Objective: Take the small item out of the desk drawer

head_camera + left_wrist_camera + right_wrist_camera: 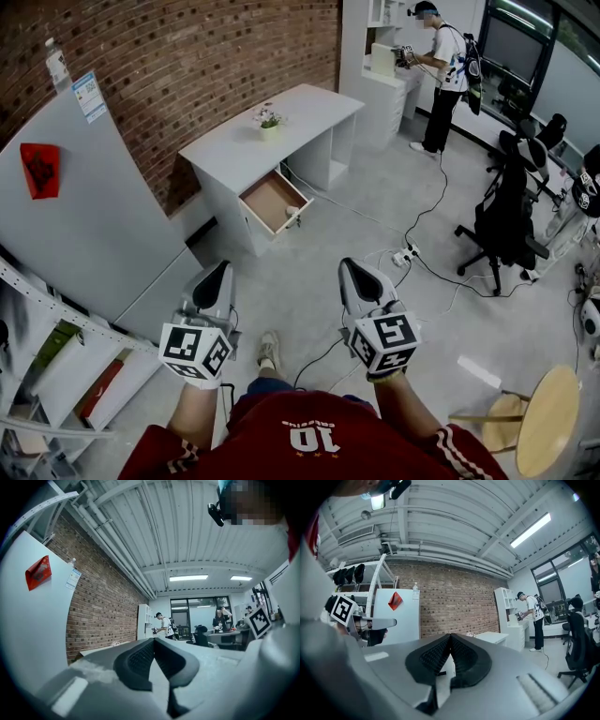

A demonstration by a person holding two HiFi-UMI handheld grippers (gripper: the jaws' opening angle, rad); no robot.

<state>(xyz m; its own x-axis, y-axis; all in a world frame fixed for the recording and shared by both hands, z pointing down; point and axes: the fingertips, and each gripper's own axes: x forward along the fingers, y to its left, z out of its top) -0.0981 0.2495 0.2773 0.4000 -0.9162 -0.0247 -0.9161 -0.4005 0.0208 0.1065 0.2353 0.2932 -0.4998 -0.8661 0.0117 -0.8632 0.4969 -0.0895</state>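
A white desk point(272, 127) stands against the brick wall, a few steps ahead of me in the head view. Its drawer point(270, 199) is pulled out, showing a brown bottom. A small pale item point(292, 213) lies near the drawer's front right corner. My left gripper point(217, 274) and right gripper point(354, 270) are held level side by side, well short of the desk. Both are shut with nothing between their jaws. In the left gripper view the left gripper point(153, 641) has its dark pads touching. The right gripper point(450, 637) looks the same in the right gripper view, with the desk point(492, 637) beyond it.
A small potted plant point(269, 121) sits on the desk. Cables and a power strip point(405, 255) lie on the floor right of the desk. A black office chair point(506, 220) and a wooden stool point(548, 422) stand to the right. A white panel point(84, 206) leans at left. A person point(442, 66) stands far back.
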